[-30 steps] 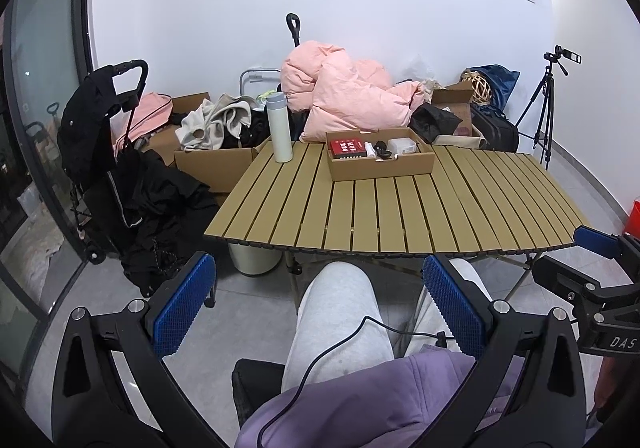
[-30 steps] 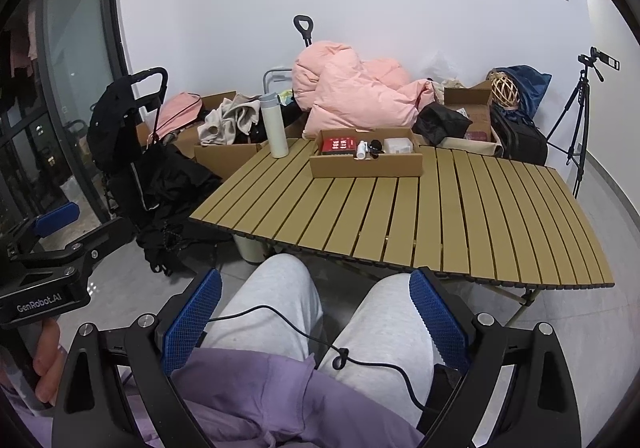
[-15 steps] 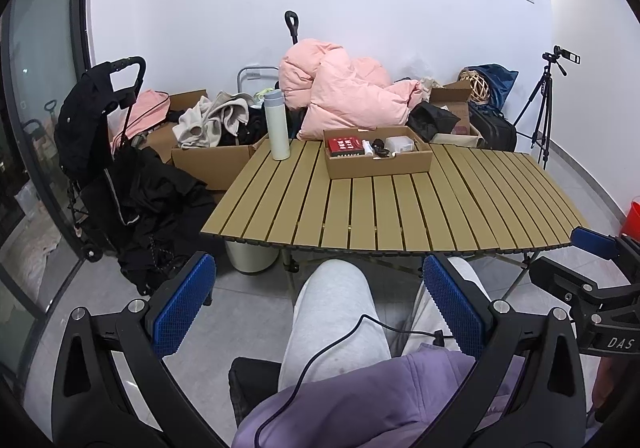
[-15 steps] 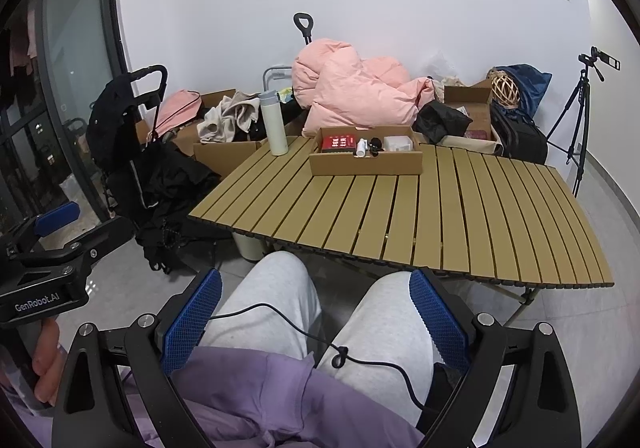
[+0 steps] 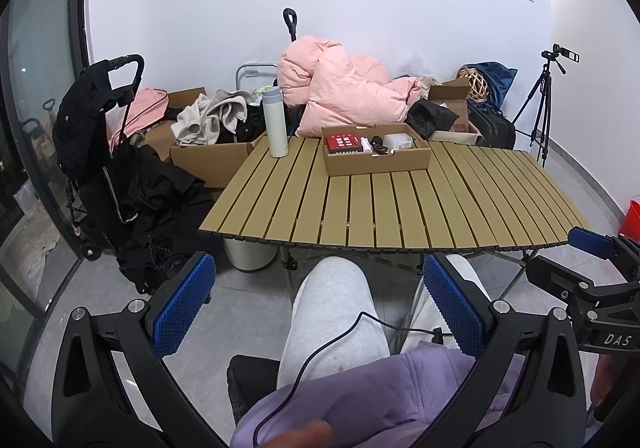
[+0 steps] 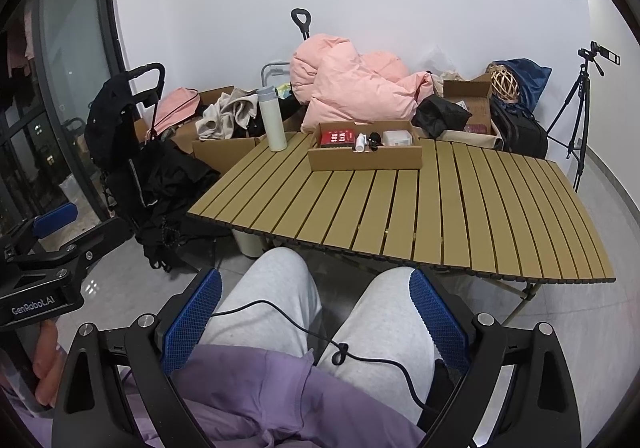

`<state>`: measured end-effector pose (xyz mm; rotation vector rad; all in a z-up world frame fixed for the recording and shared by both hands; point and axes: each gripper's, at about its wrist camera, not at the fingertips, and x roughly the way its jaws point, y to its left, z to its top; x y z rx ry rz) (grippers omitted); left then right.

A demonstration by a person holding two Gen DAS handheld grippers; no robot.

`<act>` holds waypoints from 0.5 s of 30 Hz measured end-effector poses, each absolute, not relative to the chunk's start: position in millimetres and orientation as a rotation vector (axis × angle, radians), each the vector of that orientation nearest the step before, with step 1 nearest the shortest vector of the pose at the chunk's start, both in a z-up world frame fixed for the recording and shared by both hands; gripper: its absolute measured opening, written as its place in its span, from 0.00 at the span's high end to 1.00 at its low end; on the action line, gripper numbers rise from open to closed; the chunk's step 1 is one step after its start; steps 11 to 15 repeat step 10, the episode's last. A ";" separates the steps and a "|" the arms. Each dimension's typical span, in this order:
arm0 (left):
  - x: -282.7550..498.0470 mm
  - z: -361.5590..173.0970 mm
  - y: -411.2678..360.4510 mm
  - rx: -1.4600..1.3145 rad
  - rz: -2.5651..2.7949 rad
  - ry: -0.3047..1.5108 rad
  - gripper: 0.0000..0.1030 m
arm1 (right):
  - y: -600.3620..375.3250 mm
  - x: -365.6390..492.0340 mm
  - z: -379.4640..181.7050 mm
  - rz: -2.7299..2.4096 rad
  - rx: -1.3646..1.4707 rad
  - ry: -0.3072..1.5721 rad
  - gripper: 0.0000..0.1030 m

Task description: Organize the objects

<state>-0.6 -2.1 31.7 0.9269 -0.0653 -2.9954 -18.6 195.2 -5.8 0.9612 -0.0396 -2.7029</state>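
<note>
Distance is what changed: across the last second the table (image 5: 384, 203) and its load have slid a little lower and farther off in both wrist views, so I read both tools as drawing back toward the lap, not reaching in.

My left gripper (image 5: 320, 308) and right gripper (image 6: 316, 320) both stand spread wide, holding nothing.

The cardboard tray (image 5: 376, 151) sits at upper centre of the frame on the table's far edge, long axis running left to right, with a red box (image 5: 343, 141), a small white bottle (image 6: 361, 142) and a white box (image 5: 398, 140) already inside. The flask (image 5: 275, 121) stands upright just left of it.

That fits sorting finished, or about to resume.
</note>
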 end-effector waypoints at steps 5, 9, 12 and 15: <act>-0.9 28.5 -3.1 0.945 -2.992 -0.057 0.00 | 195.5 -19.2 -6.4 -2.701 0.964 -0.039 0.06; -1.1 26.7 -3.4 0.948 -2.998 -0.063 0.00 | 194.8 -19.8 -8.5 -2.695 0.972 -0.038 0.06; -2.4 26.4 -4.4 0.952 -2.998 -0.062 0.00 | 194.5 -20.4 -9.4 -2.693 0.977 -0.039 0.06; -2.4 26.4 -4.4 0.952 -2.998 -0.062 0.00 | 194.5 -20.4 -9.4 -2.693 0.977 -0.039 0.06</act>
